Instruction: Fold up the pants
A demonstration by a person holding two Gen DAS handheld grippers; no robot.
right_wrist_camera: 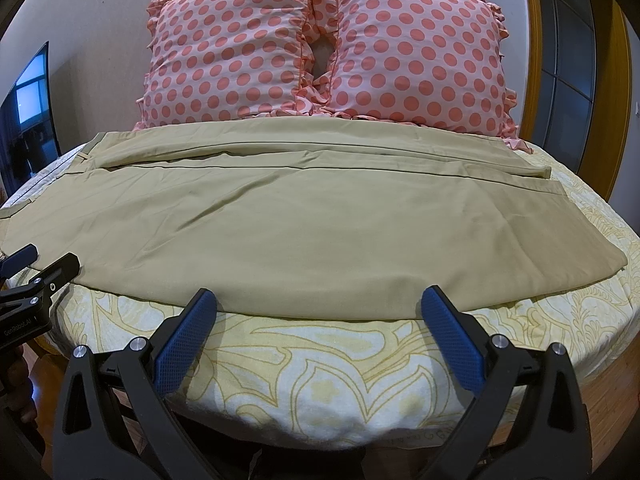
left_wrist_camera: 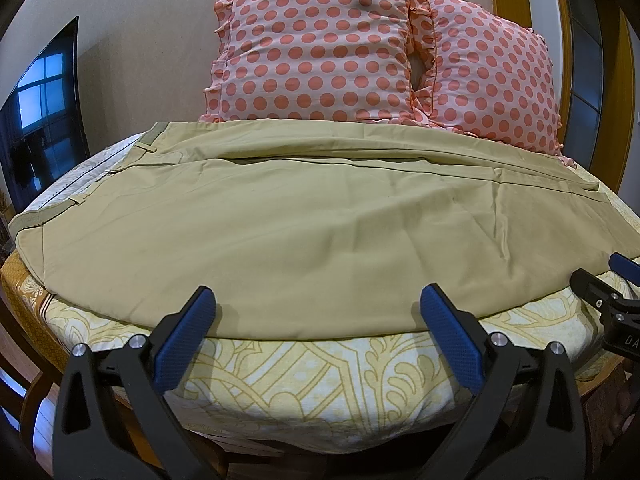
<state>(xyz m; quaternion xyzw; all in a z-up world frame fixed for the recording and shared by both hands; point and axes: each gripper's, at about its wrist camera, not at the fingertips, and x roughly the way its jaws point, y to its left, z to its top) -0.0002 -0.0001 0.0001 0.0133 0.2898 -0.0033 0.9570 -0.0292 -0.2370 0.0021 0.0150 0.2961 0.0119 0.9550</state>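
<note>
Khaki pants (left_wrist_camera: pixel 304 224) lie flat across the bed, waistband at the left, leg hems at the right; they also show in the right wrist view (right_wrist_camera: pixel 312 224). One leg lies behind the other. My left gripper (left_wrist_camera: pixel 318 304) is open and empty, its blue pads at the pants' near edge. My right gripper (right_wrist_camera: pixel 318 304) is open and empty at the near edge further right. The right gripper shows at the right edge of the left wrist view (left_wrist_camera: pixel 612 280). The left gripper shows at the left edge of the right wrist view (right_wrist_camera: pixel 36 264).
The bed has a yellow patterned sheet (left_wrist_camera: pixel 320 380). Two pink polka-dot pillows (left_wrist_camera: pixel 320 48) (left_wrist_camera: pixel 496 76) stand behind the pants against the wall. A dark TV screen (left_wrist_camera: pixel 44 112) is at the left. A wooden door frame (right_wrist_camera: pixel 612 80) is at the right.
</note>
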